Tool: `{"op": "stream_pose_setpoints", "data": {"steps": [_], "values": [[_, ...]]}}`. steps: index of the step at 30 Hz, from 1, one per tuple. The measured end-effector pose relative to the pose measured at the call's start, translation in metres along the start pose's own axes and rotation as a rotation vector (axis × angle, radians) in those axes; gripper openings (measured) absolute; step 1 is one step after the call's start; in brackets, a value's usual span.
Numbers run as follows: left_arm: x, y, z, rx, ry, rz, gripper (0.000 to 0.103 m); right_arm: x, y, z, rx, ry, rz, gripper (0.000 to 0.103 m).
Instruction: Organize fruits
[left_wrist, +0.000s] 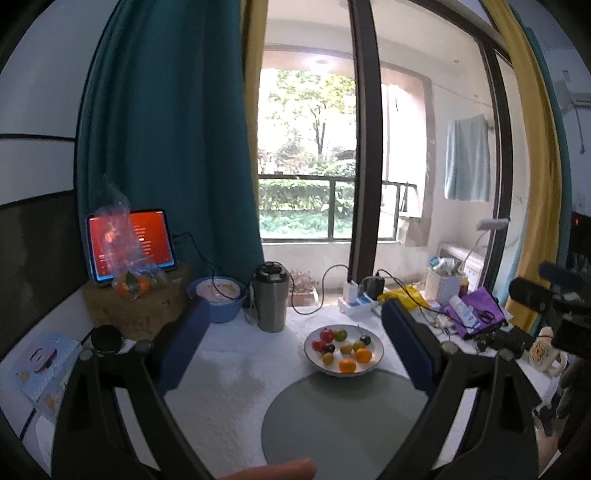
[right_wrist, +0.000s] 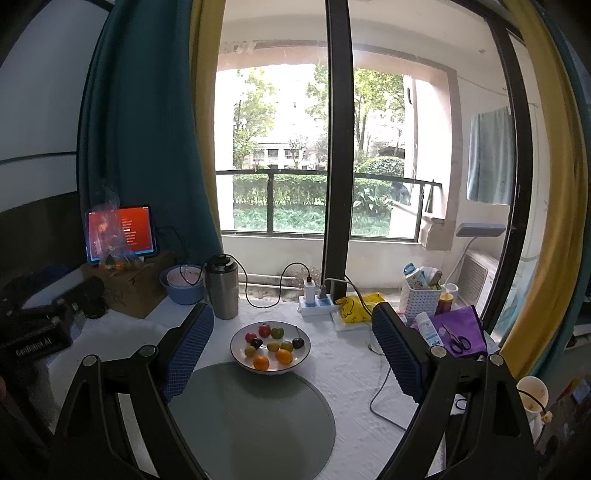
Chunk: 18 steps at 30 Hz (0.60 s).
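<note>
A white bowl (left_wrist: 376, 356) with a dark rim sits on the white tablecloth, at the far edge of a round grey-green mat (left_wrist: 343, 421). It holds several small fruits: oranges (left_wrist: 347, 366), red, green and dark ones. The bowl also shows in the right wrist view (right_wrist: 239, 355), behind the mat (right_wrist: 255, 417). My left gripper (left_wrist: 295, 343) is open and empty, raised above the table, fingers either side of the bowl. My right gripper (right_wrist: 291, 350) is open and empty, also framing the bowl.
A steel flask (right_wrist: 221, 290), a blue basin (right_wrist: 181, 286), a tablet (right_wrist: 120, 232) on a cardboard box with a bag of oranges (left_wrist: 133, 282), a power strip (right_wrist: 316, 302), a white basket (right_wrist: 421, 299), a purple pouch with scissors (right_wrist: 458, 332), and a mug (right_wrist: 532, 398) crowd the table edges.
</note>
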<state>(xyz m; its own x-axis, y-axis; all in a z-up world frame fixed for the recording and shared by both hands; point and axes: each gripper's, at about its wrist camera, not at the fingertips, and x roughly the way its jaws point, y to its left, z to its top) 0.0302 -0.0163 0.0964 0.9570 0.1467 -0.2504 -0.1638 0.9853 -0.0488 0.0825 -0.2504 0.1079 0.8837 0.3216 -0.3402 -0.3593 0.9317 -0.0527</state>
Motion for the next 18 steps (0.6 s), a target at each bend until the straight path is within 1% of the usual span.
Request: {"op": "stream_pose_setpoints", "data": {"steps": [11, 15, 18], "values": [[-0.0014, -0.0013, -0.0014, 0.002, -0.003, -0.022, 0.095, 0.0026, -0.0028, -0.0013, 0.005, 0.007, -0.003, 0.090], [-0.0016, -0.0029, -0.0007, 0.002, -0.011, 0.006, 0.095, 0.0038, -0.0058, -0.0026, 0.013, 0.012, -0.008, 0.090], [-0.0012, -0.0036, -0.0009, -0.002, -0.003, -0.005, 0.095, 0.0052, -0.0083, -0.0037, 0.018, 0.015, -0.012, 0.090]]}}
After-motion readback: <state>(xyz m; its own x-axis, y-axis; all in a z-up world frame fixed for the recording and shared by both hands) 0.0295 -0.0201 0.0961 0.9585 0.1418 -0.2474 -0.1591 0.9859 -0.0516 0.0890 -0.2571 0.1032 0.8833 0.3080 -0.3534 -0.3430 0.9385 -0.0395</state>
